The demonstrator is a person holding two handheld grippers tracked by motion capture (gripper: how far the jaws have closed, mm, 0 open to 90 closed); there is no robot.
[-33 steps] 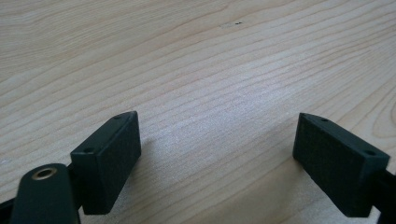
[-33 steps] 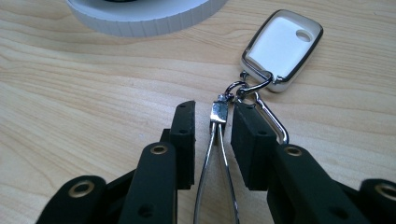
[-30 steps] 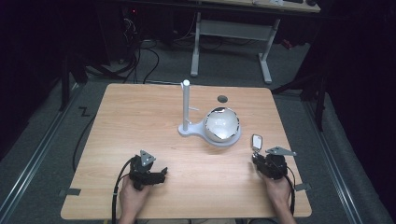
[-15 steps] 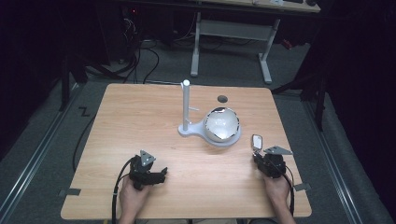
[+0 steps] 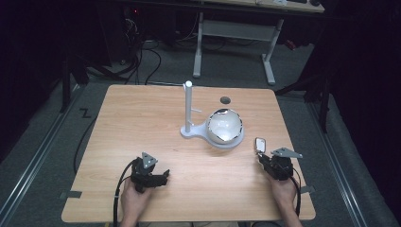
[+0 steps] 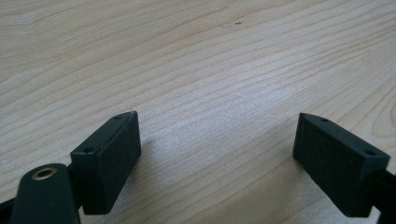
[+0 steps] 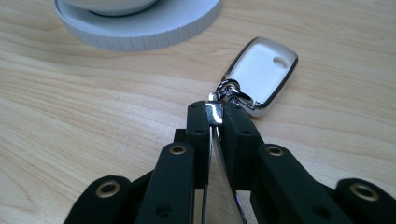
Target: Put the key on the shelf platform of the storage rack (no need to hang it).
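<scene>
- The right gripper is clenched on a thin shiny metal blade or strip joined by a small ring to a chrome-edged white rectangular key fob; its jaws have just been closing onto that metal piece.
- The key fob lies on the light wooden table near its right edge, straight ahead of the right gripper, its long axis running on from the jaws toward the far edge.
- Just beyond the fob stands a white plastic stand, a round base with a bowl-shaped dish and 1 upright post, near the table's centre.
- The left gripper rests near the near-left part of the table, released, jaws wide apart over bare wood, well apart from the fob.
- The right hand is clearly nearer, so any lift toward the stand probably falls to it.
- Count: 1 key fob, 1 stand, 2 grippers, 1 small dark round spot near the far edge.
</scene>
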